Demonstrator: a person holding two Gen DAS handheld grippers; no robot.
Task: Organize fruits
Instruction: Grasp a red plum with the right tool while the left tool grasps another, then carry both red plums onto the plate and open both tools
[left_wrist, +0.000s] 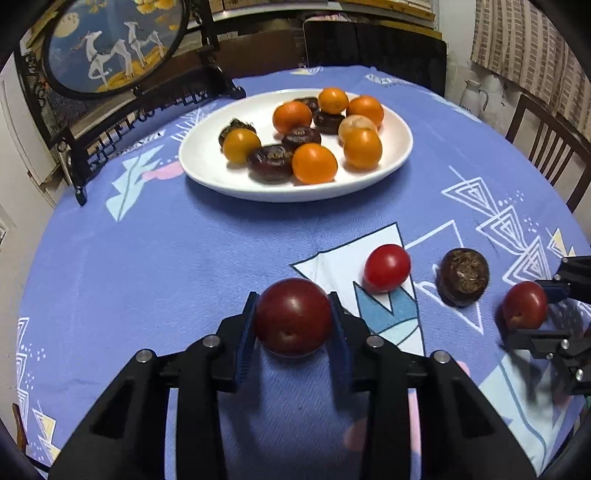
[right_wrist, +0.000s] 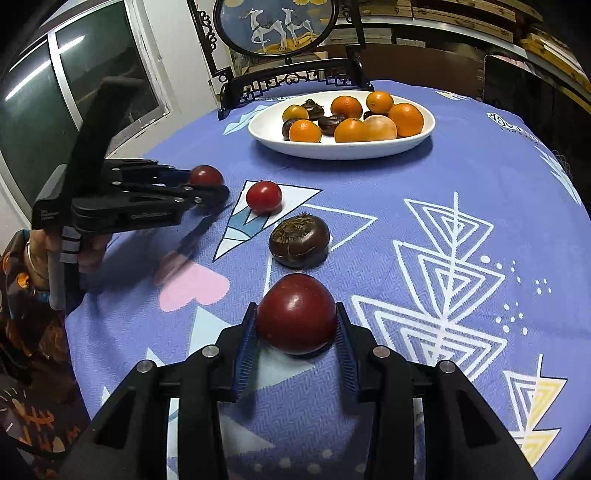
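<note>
Plate (left_wrist: 207, 162) lies behind three loose fruits (left_wrist: 387, 267).

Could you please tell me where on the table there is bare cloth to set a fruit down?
Bare cloth lies between the plate and the left hand-held gripper, stretching to the table's left edge. More lies right of the plate, toward the chair. It is crowded on the plate and in the front row: red fruit, brown fruit, right hand-held gripper.

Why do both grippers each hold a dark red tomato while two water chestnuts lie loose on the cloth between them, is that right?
Not quite. The right wrist view shows only one water chestnut loose between them; the other loose fruit is a red tomato. Each gripper, left and right, does hold a dark red tomato.
</note>
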